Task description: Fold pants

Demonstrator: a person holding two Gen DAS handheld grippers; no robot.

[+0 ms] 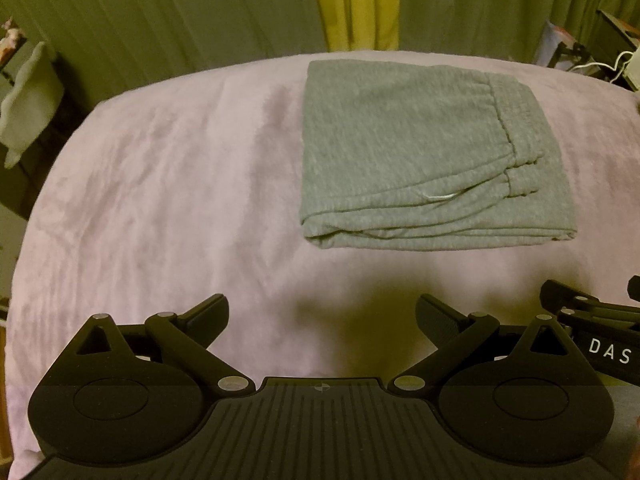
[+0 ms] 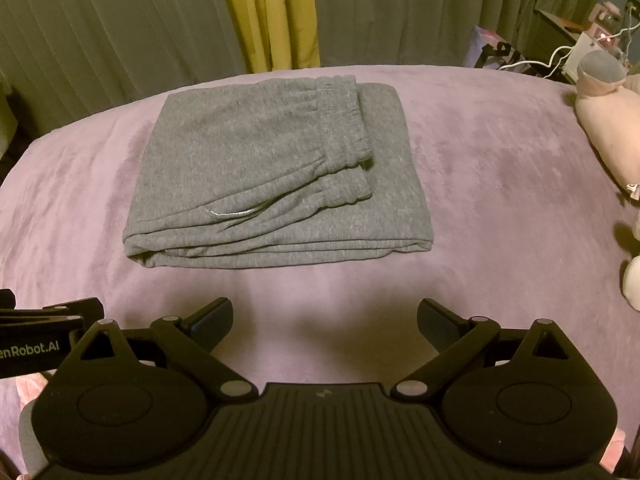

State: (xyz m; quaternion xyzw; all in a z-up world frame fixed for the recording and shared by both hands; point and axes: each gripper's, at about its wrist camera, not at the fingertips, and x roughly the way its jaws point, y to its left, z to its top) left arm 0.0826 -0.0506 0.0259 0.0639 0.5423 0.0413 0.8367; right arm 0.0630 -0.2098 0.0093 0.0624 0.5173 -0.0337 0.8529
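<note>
I see the pants [image 2: 264, 172] folded into a flat rectangle on the bed [image 2: 500, 208], long axis across my view, waistband toward the right. My left gripper [image 1: 322, 316] and right gripper [image 2: 325, 318] hover short of it, jaws spread, empty.

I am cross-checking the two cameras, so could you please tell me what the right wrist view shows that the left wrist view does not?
Only the right wrist view shows the pink plush toy at the blanket's right edge. Only the left wrist view shows a pale cloth hanging at far left. Both show the folded grey pants lying on the purple blanket, green curtains behind, and an open, empty left gripper and right gripper.
</note>
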